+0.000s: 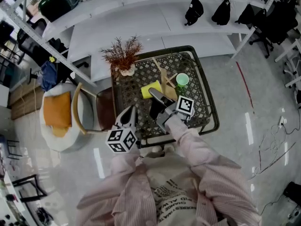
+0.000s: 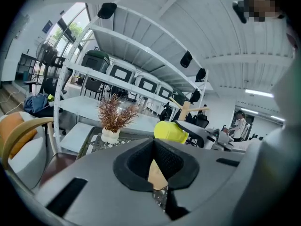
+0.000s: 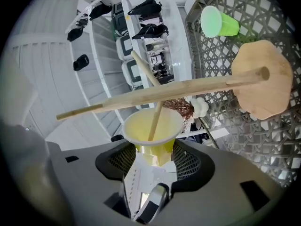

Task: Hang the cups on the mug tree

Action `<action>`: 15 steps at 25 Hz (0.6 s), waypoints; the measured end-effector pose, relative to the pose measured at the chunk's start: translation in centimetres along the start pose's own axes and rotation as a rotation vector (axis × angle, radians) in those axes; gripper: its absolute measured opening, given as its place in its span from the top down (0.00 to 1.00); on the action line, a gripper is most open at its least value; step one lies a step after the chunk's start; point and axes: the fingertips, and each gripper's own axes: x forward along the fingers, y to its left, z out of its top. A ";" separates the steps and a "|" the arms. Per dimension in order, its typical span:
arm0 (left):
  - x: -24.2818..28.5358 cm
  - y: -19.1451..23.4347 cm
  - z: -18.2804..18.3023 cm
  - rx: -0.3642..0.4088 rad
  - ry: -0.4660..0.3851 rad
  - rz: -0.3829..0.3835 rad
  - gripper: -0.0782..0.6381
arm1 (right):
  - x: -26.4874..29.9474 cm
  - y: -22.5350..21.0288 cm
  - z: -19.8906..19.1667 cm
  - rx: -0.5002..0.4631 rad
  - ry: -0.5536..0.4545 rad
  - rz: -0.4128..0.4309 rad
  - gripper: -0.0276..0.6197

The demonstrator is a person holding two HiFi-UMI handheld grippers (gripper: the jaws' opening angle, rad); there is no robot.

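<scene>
The yellow cup [image 3: 153, 131] sits gripped in the right claw [image 3: 153, 159], mouth facing the wooden mug tree [image 3: 188, 91], with one thin peg reaching into the cup. Beyond the tree's round base, a green cup [image 3: 218, 21] lies on its side on the mesh counter [image 1: 207, 102]. The left claw [image 2: 155, 166] is closed and empty, near the counter's front left edge. A dried plant [image 1: 123, 55] stands at the far left corner.

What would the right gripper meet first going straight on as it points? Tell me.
The wooden peg inside the mouth of the yellow cup in the right gripper's jaws; behind it, likely the mug tree's trunk.
</scene>
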 end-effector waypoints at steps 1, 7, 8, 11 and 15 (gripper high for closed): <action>0.1 -0.1 0.0 0.001 0.001 -0.002 0.89 | 0.0 0.0 0.1 0.011 -0.004 0.005 0.59; 0.5 -0.4 0.1 0.010 0.006 -0.008 0.89 | -0.1 0.1 0.9 0.094 -0.037 0.042 0.59; 0.6 -0.4 0.1 0.011 0.007 -0.009 0.89 | -0.1 0.1 1.0 0.100 -0.040 0.045 0.59; 0.7 -0.5 0.0 0.011 0.008 -0.010 0.89 | -0.1 -0.1 1.1 0.113 -0.046 0.043 0.59; 0.7 -0.6 -0.1 0.015 0.009 -0.012 0.89 | -0.2 -0.3 1.1 0.134 -0.054 0.039 0.59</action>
